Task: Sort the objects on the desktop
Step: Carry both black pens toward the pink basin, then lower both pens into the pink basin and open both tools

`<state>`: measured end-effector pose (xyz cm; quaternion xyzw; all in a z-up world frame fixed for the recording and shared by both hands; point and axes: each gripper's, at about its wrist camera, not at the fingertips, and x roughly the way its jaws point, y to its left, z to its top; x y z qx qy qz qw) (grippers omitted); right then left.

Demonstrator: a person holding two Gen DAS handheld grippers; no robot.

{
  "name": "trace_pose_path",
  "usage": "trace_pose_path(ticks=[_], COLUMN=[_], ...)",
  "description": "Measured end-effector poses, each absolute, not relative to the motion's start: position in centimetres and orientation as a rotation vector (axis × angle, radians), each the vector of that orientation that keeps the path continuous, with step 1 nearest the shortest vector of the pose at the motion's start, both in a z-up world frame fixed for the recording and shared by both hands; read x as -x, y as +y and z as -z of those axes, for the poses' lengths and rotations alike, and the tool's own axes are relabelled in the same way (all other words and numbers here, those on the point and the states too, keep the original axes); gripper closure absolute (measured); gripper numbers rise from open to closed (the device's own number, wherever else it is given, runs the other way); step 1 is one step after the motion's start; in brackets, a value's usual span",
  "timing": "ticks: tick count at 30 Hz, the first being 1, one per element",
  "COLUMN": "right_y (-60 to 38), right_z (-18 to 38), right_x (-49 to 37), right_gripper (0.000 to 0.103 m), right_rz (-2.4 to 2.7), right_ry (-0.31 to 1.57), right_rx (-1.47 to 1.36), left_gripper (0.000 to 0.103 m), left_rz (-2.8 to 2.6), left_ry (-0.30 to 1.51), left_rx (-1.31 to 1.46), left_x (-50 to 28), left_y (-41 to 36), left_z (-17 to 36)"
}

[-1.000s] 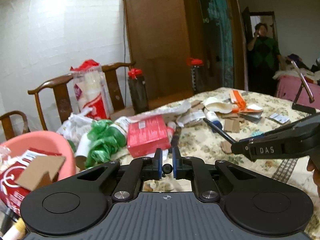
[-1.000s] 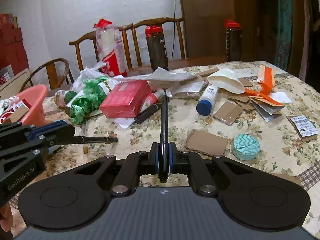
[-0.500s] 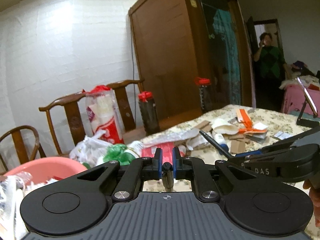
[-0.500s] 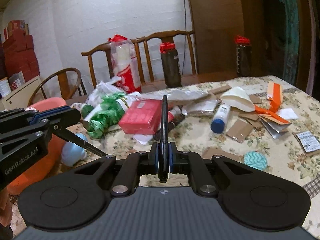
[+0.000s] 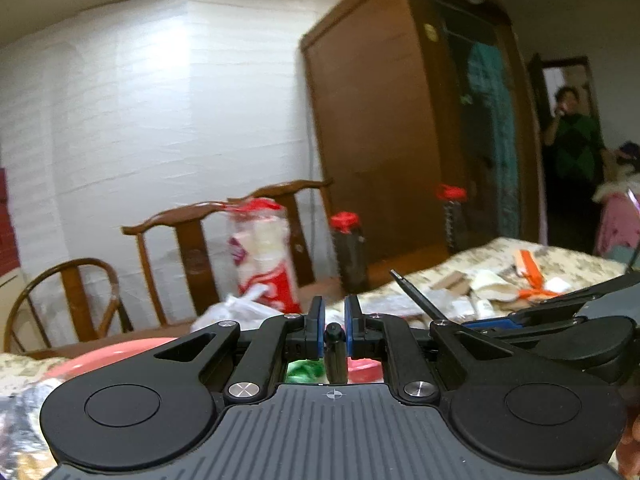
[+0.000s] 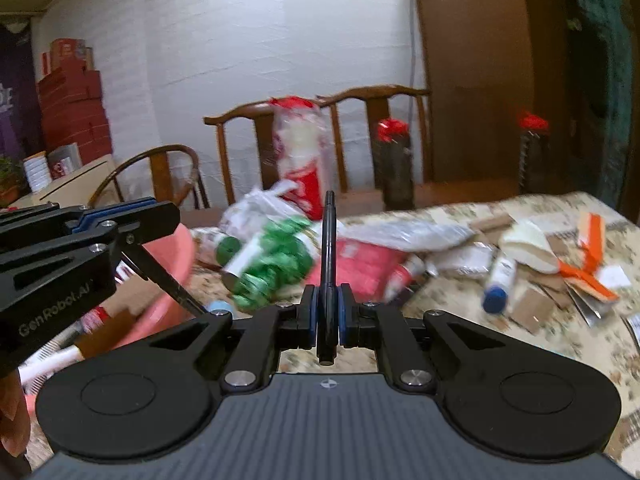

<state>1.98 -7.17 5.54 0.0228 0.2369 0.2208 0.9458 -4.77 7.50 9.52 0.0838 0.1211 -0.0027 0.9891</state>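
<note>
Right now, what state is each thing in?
Left hand-held gripper: shut on a black pen.
Right hand-held gripper: shut on a black pen, tip pointing upward.
Pink basin: upright, holding scraps.
Blue-capped white bottle: lying on its side.
Two red-capped dark bottles: upright, capped.

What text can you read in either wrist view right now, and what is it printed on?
"GenRobot.AI": on the side of the left gripper, seen in the right wrist view.
Too blurred to read: print on the red box, the blue-capped tube, the red-and-white bag and the stacked red boxes.
Nothing legible in the left wrist view.
</note>
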Motion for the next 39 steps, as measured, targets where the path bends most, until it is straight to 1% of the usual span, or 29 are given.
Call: trace_pose_path(ticks=[11,15,18,25,26,27,28,29,30,31,32,33,36,37,38,39], right_y=[1.3,4.7,7.6,14.0,14.6,15.0,15.5,15.9,16.3,16.8,16.9,17.0,17.3,17.3,17.3,17.2], right_z=[-10.6,-11.7,-11.3,-8.0,-7.6,-7.2,-6.9,-6.6,-6.4,-6.2,-6.1,-6.0,-5.8,-5.8,-5.8,-5.9], right_x=[0.0,0.3,0.1,-0.7,-0.8,-0.9,-1.0,-1.0,-0.8,-0.7,-0.5,-0.1,1.0,1.4,1.6,1.8], right_gripper=[0.091,0.091,0.091,0.091,0.091,0.091,0.091,0.090,0.080,0.052,0.036,0.021,0.020,0.020,0.020,0.019], right_rz=[-0.573,-0.630,-0.675,-0.736,-0.736,-0.736,-0.732,-0.725,-0.718,-0.716,-0.718,-0.714,-0.696,-0.700,-0.698,-0.696], right_ry=[0.405,0.403,0.433,0.516,0.523,0.531,0.539,0.540,0.540,0.543,0.543,0.526,0.480,0.477,0.473,0.465], right_rx=[0.010,0.018,0.024,0.058,0.066,0.075,0.083,0.096,0.113,0.129,0.136,0.144,0.182,0.189,0.190,0.191], left_gripper=[0.098,0.098,0.098,0.096,0.088,0.085,0.079,0.064,0.054,0.033,0.020,0.017,0.013,0.008,0.002,0.000], left_rz=[-0.120,-0.175,-0.226,-0.331,-0.352,-0.364,-0.374,-0.383,-0.400,-0.418,-0.427,-0.437,-0.447,-0.446,-0.448,-0.448], left_ry=[0.171,0.175,0.192,0.259,0.268,0.276,0.279,0.280,0.278,0.271,0.264,0.256,0.257,0.262,0.264,0.267], left_rx=[-0.126,-0.101,-0.096,-0.065,-0.062,-0.057,-0.049,-0.042,-0.037,-0.032,-0.029,-0.026,-0.042,-0.043,-0.034,-0.022], left_x=[7.8,8.4,8.7,8.4,8.2,8.1,8.0,8.0,8.3,8.5,8.7,9.0,9.5,9.6,9.8,9.8], left_y=[13.5,16.5,18.8,23.9,24.4,25.0,25.4,25.7,25.9,26.0,26.1,26.1,25.6,25.4,25.3,25.3], left_z=[-14.4,-15.1,-14.5,-12.4,-12.0,-11.7,-11.4,-11.1,-10.9,-10.6,-10.5,-10.3,-9.8,-9.7,-9.8,-9.8])
